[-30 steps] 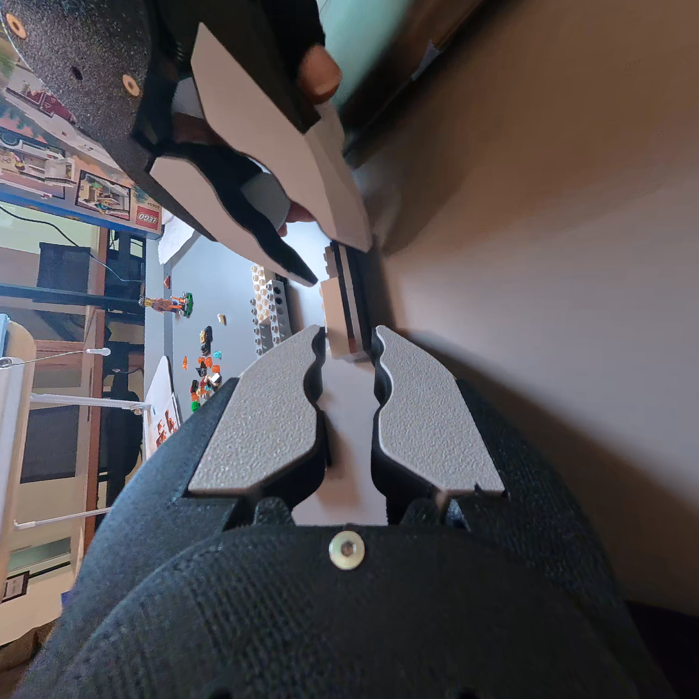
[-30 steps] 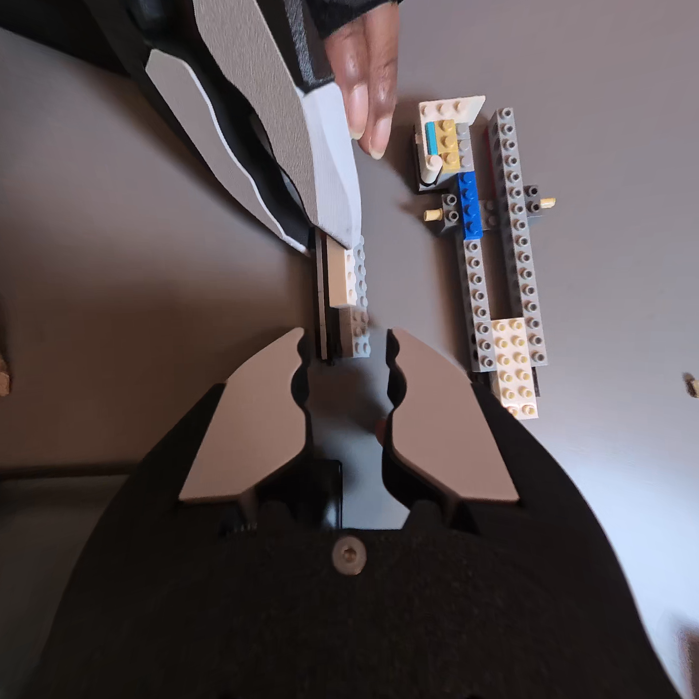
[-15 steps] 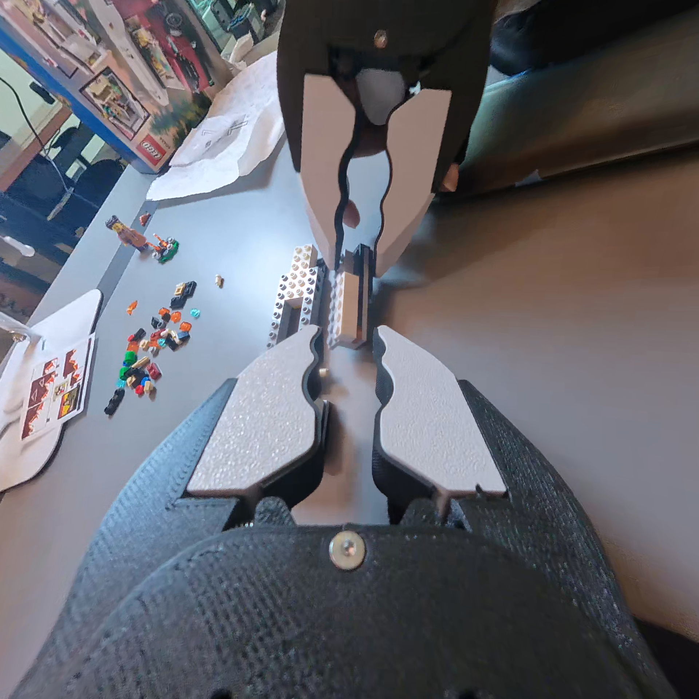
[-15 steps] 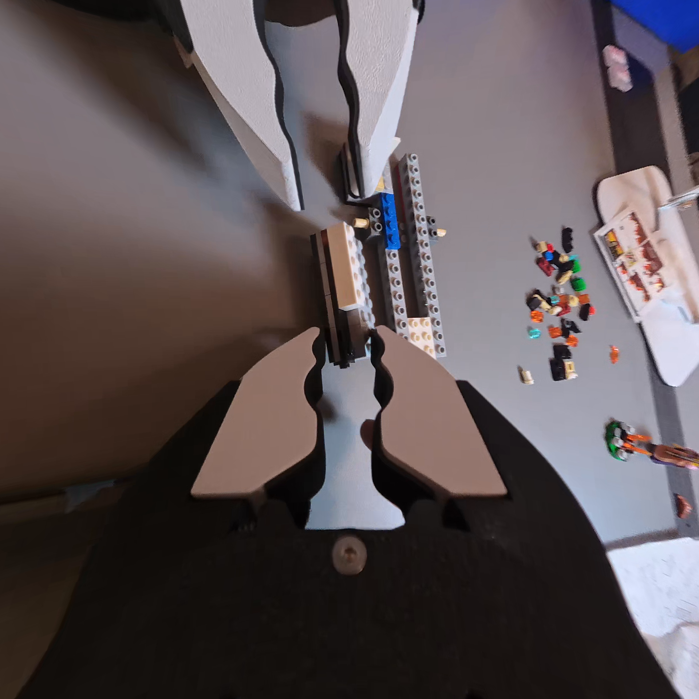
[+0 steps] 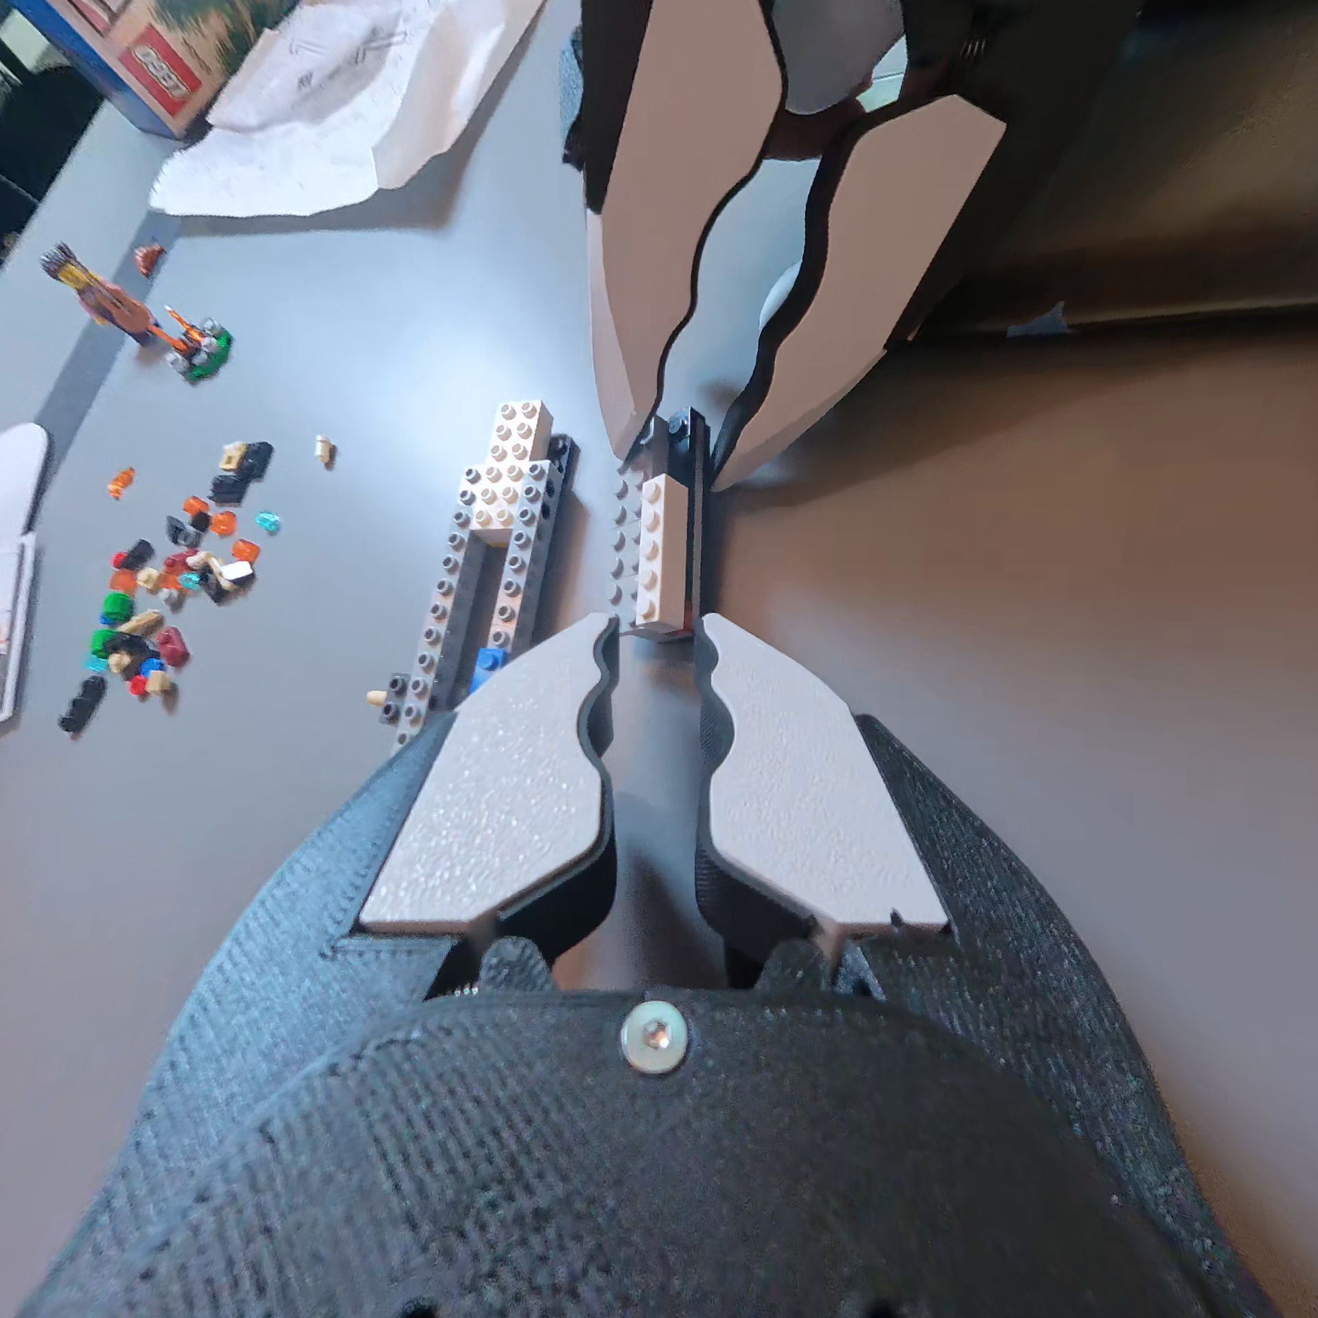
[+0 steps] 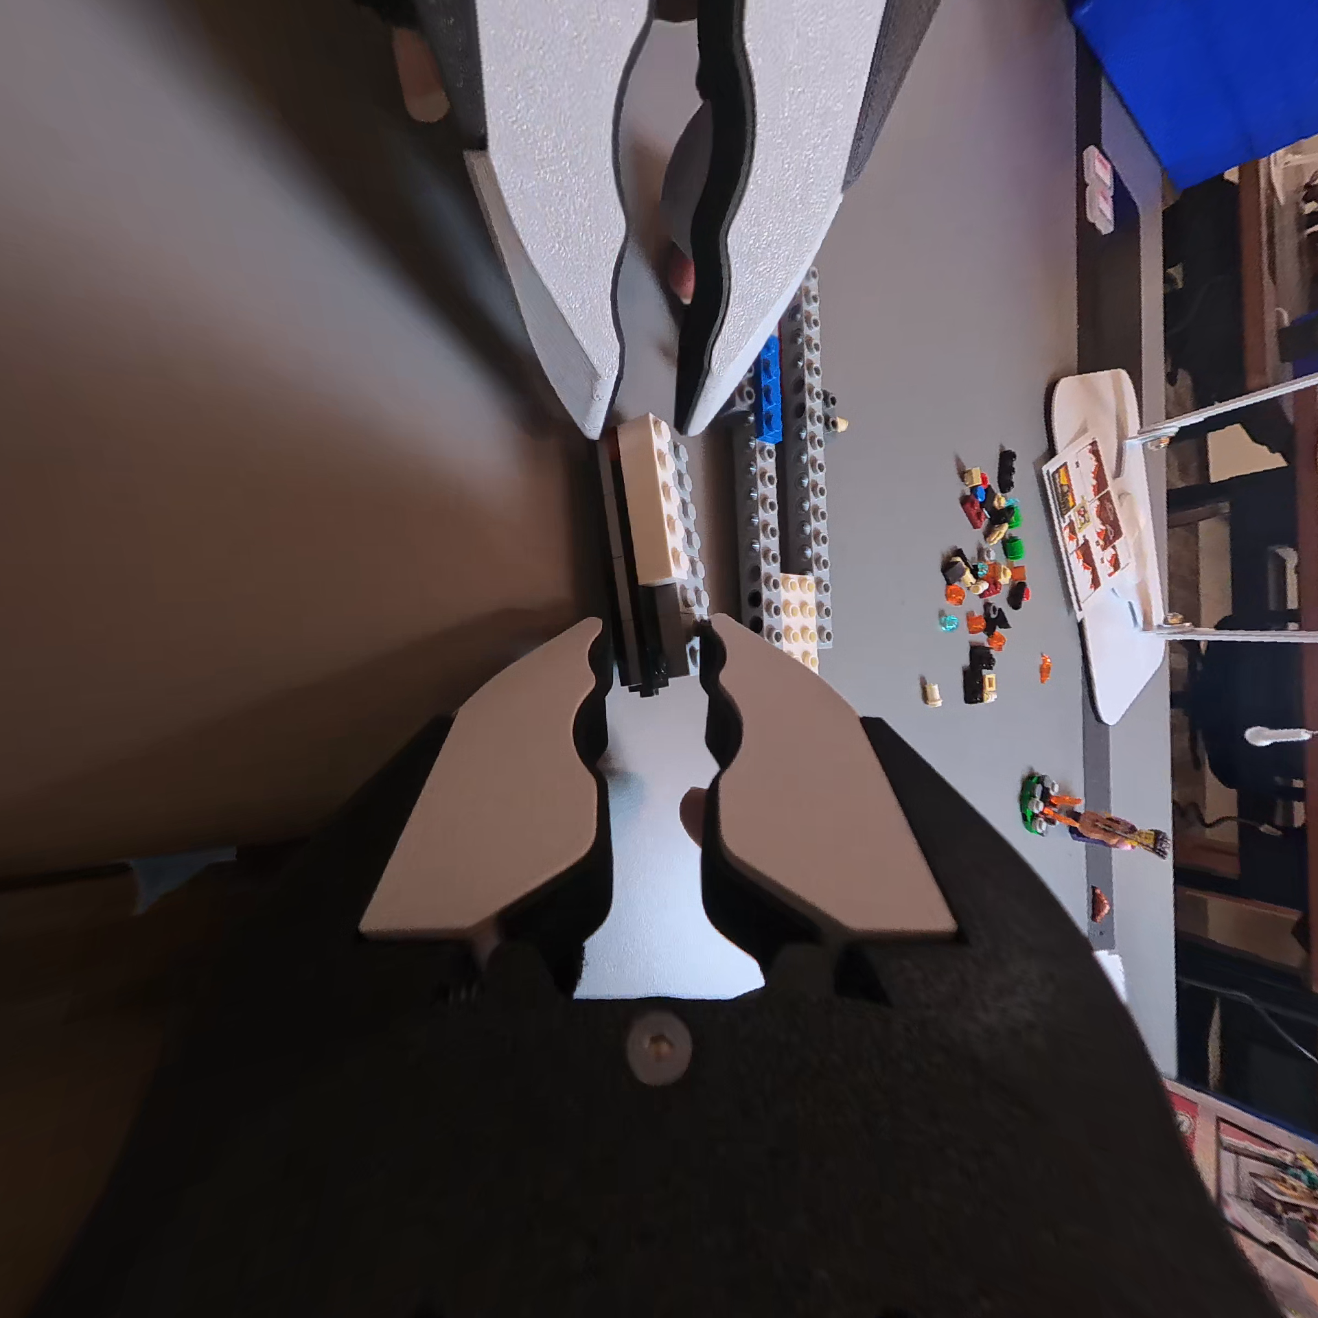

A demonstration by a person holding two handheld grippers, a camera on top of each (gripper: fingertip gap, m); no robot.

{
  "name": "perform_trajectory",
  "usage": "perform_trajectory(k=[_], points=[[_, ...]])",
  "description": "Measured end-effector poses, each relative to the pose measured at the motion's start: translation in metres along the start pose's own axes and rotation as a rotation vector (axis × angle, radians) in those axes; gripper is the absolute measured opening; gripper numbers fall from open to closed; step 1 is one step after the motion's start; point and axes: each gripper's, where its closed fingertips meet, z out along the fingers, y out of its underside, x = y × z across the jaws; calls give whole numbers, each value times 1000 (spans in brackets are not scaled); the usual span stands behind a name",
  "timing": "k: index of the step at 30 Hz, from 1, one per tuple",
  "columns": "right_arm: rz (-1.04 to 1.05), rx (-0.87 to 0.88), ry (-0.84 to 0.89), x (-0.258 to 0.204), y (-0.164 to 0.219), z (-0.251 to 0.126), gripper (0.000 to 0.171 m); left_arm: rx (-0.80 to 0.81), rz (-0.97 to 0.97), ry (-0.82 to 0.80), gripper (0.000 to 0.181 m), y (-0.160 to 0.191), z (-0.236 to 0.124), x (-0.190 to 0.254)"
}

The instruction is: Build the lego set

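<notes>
A small assembly (image 5: 660,549), a tan brick on a grey plate with black plates behind, lies on its side between both grippers, studs facing the long grey frame. My left gripper (image 5: 660,626) is shut on its tan end at the very fingertips. My right gripper (image 6: 655,629) is shut on its black end. The right gripper (image 5: 677,463) also shows in the left wrist view, and the left gripper (image 6: 643,428) in the right wrist view. The long grey frame (image 5: 492,563) with tan and blue bricks lies flat on the table beside the assembly (image 6: 652,513).
A pile of small loose pieces (image 5: 164,592) lies left of the frame (image 6: 784,513), also visible in the right wrist view (image 6: 988,563). A minifigure (image 5: 128,314), paper sheets (image 5: 321,121), the set's box (image 5: 142,64) and an instruction booklet (image 6: 1091,520) lie farther out. The tips of one gripper are about 5 cm away from the tips of the other.
Both views have rotated as the assembly was turned and levelled. My right gripper has narrowed onto the assembly's black end. The left gripper has kept its hold on the tan end.
</notes>
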Motion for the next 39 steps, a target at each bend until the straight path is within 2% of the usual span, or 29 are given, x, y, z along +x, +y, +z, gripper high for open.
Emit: perform_trajectory(k=[4,14,21,25,31,39], points=[[-28,-4,33,-2,2,-1,23,15,-88,84,30,-1,1,10],[-125,66,98,-1,-9,-5,22,7,-163,39,31,3,3,-3],[-157,97,89,-5,-11,-4,21,-13,-134,52,28,5,3,2],[-82,106,27,-7,-9,-5,22,-17,-40,13,27,5,4,2],[168,154,-134,-9,-8,-9,24,-28,205,-85,22,3,3,3],[292,133,-231,-9,-5,-10,33,-27,268,-97,21,3,2,4]])
